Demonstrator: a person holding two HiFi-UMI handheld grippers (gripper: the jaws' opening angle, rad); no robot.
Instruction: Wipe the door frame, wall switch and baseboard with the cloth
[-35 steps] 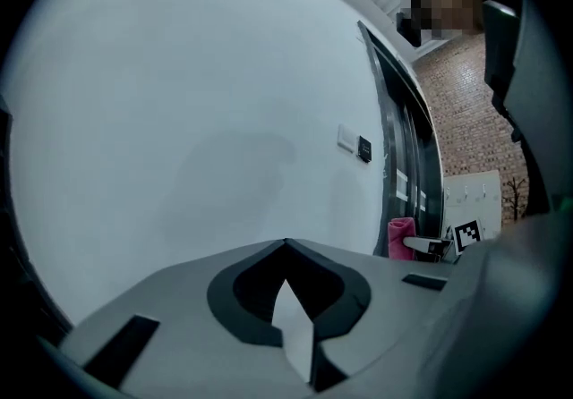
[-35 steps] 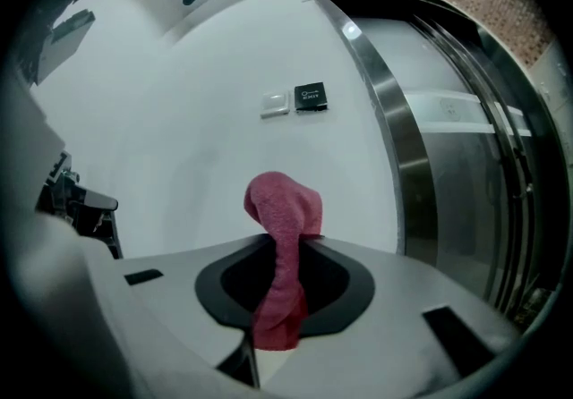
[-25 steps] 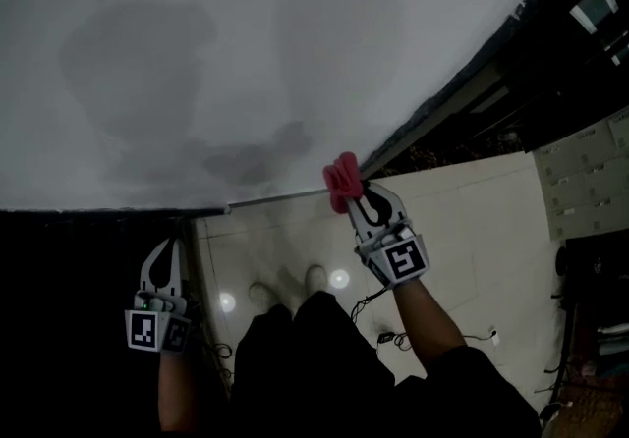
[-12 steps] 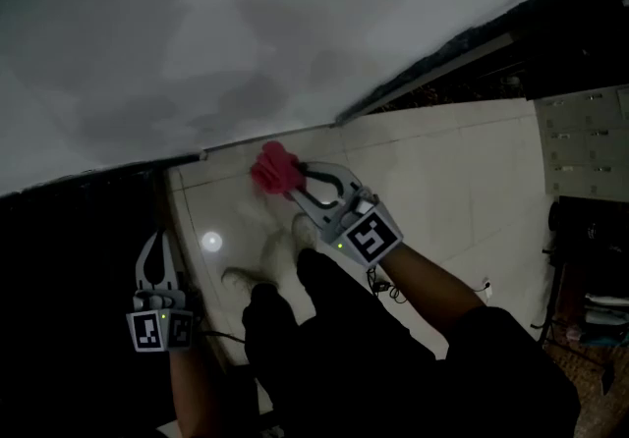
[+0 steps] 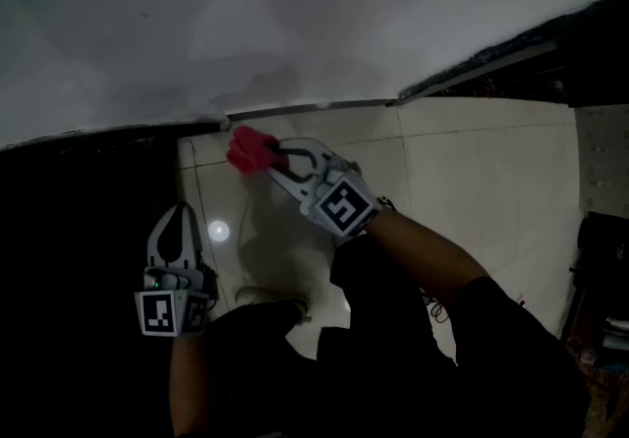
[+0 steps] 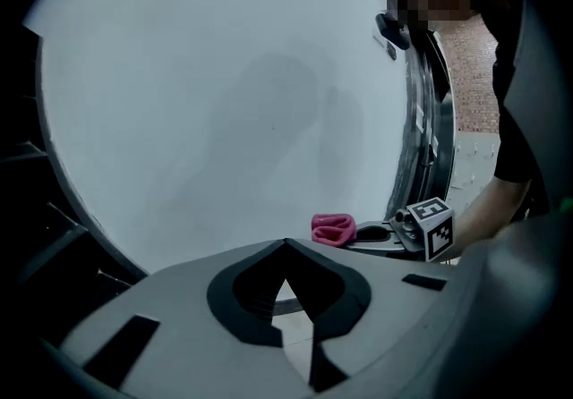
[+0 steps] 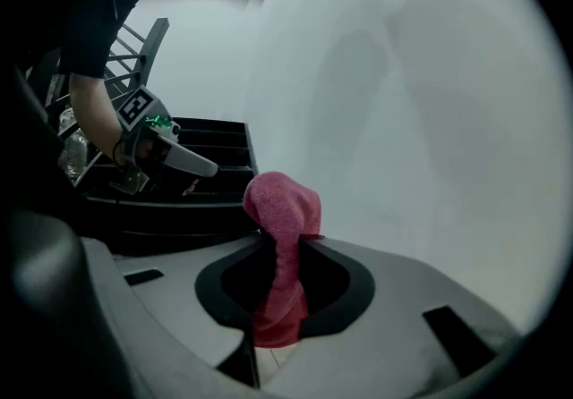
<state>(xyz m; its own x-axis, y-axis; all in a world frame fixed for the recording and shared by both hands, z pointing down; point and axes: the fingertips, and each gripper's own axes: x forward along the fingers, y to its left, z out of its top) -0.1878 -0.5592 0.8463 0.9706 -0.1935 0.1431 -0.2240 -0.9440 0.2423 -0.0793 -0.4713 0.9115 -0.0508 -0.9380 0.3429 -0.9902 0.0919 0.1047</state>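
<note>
Right gripper view: cloth upright along right gripper

The white wall fills everything ahead of the right tool, with faint grey shadows across it. Under that tool lies a pale, glossy tiled floor — a bright spot of glare sits just right of the left tool. A light shoe stands on the tiles near the left tool — a dark slatted structure rises beyond it.
</note>
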